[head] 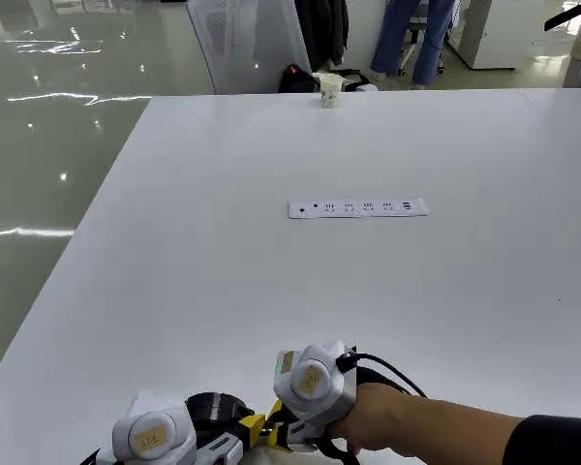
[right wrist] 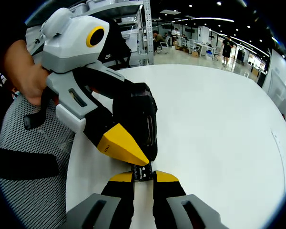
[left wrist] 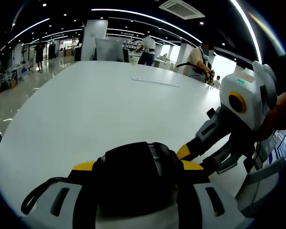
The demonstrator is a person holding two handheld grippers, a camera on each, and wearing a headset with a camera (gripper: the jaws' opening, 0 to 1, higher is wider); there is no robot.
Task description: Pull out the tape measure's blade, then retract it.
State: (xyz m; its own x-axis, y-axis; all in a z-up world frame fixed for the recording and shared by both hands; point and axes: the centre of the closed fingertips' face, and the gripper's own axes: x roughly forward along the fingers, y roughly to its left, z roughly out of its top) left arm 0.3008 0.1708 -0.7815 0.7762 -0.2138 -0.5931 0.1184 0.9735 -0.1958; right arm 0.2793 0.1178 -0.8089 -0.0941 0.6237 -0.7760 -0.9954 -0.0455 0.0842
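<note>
Both jaws of the left gripper point(left wrist: 138, 165) are clamped on the black tape measure point(right wrist: 140, 114) over the white table point(head: 368, 291), while the right gripper point(right wrist: 143, 177) is closed on the blade tip point(right wrist: 142, 171).

White table point(head: 174, 252) — 1 power strip point(head: 357, 208), 1 cup point(head: 330, 90) on it.

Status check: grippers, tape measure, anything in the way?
Left gripper clamped on tape measure. Right gripper pinching blade tip, blade barely out. Power strip far ahead on table, off the path.
</note>
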